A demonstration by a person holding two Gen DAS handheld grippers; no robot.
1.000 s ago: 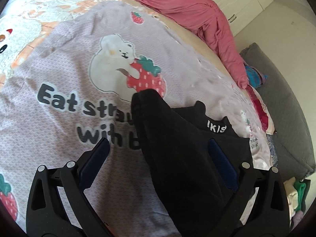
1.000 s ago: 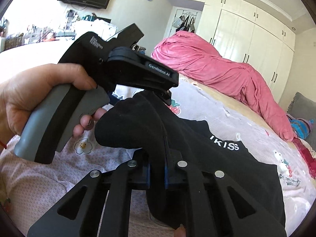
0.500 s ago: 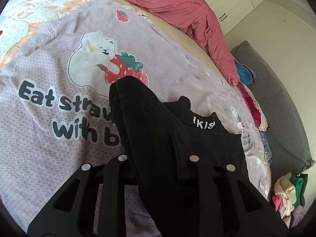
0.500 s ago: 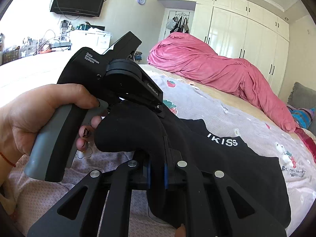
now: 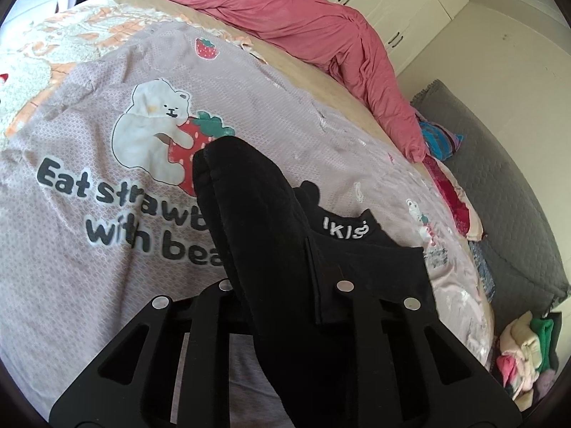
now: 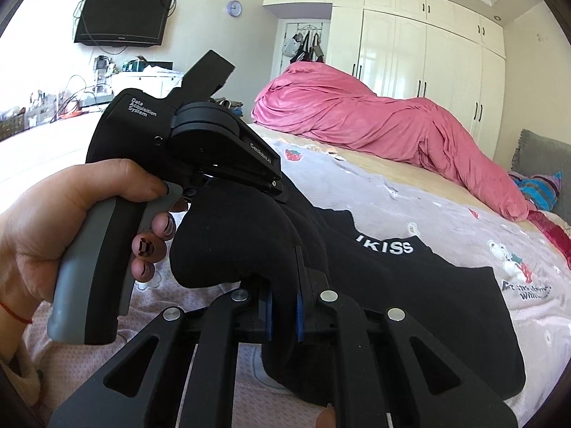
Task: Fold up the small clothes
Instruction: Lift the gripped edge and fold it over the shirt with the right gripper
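Now clamped together on one bunched edge of black garment (image 5: 271, 249): left tongs (image 5: 282, 287), jaws just closed, and right tongs (image 6: 283, 306), side by side; remainder trailing forward-right across bed (image 5: 107, 249).

Left gripper (image 6: 274, 192) seen from the right wrist, black housing lettered "Data Acquisition System", grey handle below that lettering, hand (image 6: 53, 228) with dark striped nail polish, thin red wrist string, right gripper (image 6: 283, 312) with black linkage arms, silver rivets, blue pads.
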